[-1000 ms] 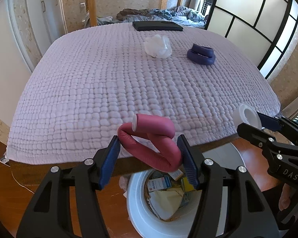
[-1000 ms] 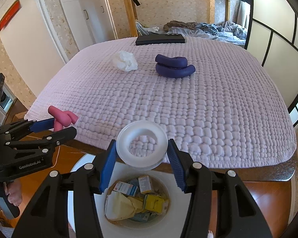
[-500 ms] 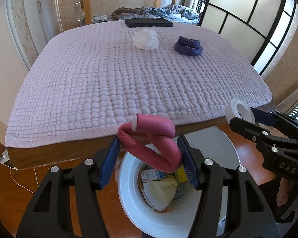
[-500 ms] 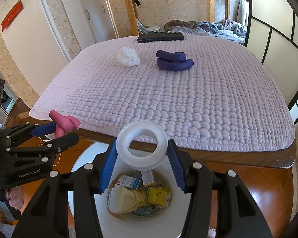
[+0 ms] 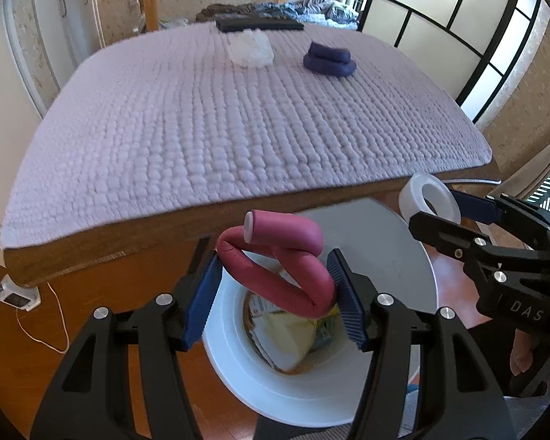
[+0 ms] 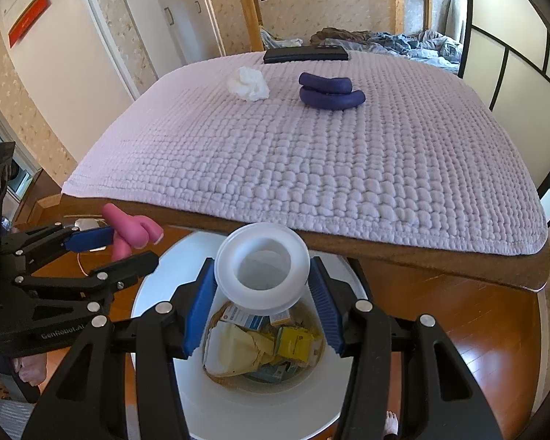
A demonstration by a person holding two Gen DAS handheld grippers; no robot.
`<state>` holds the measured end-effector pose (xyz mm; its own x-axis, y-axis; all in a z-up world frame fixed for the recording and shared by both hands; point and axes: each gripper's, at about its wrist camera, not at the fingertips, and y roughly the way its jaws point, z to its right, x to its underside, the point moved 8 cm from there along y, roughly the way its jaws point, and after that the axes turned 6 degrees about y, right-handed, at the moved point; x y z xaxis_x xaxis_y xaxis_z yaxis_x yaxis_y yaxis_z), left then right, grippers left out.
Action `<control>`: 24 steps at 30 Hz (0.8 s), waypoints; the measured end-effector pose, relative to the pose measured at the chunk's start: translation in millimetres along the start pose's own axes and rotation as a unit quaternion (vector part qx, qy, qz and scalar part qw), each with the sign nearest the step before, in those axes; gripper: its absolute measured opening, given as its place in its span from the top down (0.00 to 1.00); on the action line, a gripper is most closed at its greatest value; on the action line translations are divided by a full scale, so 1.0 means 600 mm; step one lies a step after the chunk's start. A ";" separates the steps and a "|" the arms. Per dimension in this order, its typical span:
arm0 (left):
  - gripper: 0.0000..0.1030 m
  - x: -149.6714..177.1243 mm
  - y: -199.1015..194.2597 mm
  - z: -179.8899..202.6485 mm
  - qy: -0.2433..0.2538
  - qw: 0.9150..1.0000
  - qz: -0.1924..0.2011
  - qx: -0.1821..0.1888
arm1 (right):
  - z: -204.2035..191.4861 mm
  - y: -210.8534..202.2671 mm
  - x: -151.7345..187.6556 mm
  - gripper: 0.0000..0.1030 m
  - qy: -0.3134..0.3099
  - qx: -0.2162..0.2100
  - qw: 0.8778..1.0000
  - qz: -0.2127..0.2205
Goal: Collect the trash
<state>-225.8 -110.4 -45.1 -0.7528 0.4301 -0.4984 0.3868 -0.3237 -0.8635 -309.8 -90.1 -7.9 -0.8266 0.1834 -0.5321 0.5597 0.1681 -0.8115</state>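
My left gripper (image 5: 275, 286) is shut on a bent pink foam roller (image 5: 278, 256) and holds it over the white bin (image 5: 392, 256) on the floor. My right gripper (image 6: 262, 286) is shut on a white tape ring (image 6: 262, 256), also above the bin (image 6: 157, 286), which holds cartons and crumpled paper (image 6: 238, 348). Each gripper shows in the other's view: the right one with the white tape ring (image 5: 431, 198), the left one with the pink foam roller (image 6: 130, 231). On the quilted bed lie a crumpled white tissue (image 6: 248, 83) and a coiled purple foam roller (image 6: 330, 91).
The bed with the lilac quilt (image 6: 311, 154) has a wooden edge (image 6: 403, 253) just beyond the bin. A black flat object (image 6: 306, 53) lies at the bed's far end. A white cable and charger (image 5: 16, 297) lie on the wooden floor to the left.
Both grippers have drawn back from the bed edge with their loads, so the bin now lies more fully beneath them. The grips have not changed.
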 end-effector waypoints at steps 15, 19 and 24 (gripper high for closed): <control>0.41 0.046 0.025 0.008 -0.003 0.999 -0.033 0.000 | -0.003 0.027 0.045 0.51 -0.001 0.003 0.999 -0.037; 0.41 0.055 0.034 0.005 -0.007 0.999 -0.038 -0.004 | -0.001 0.032 0.054 0.51 -0.001 0.009 0.999 -0.041; 0.41 0.068 0.042 0.005 -0.007 0.999 -0.044 -0.010 | -0.001 0.040 0.057 0.51 0.006 0.009 0.999 -0.045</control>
<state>-248.6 -103.7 -86.8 -0.7918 0.4438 -0.4196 0.3289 -0.2690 -0.9052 -324.3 -79.4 -45.5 -0.8726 0.1803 -0.4539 0.4819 0.1668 -0.8602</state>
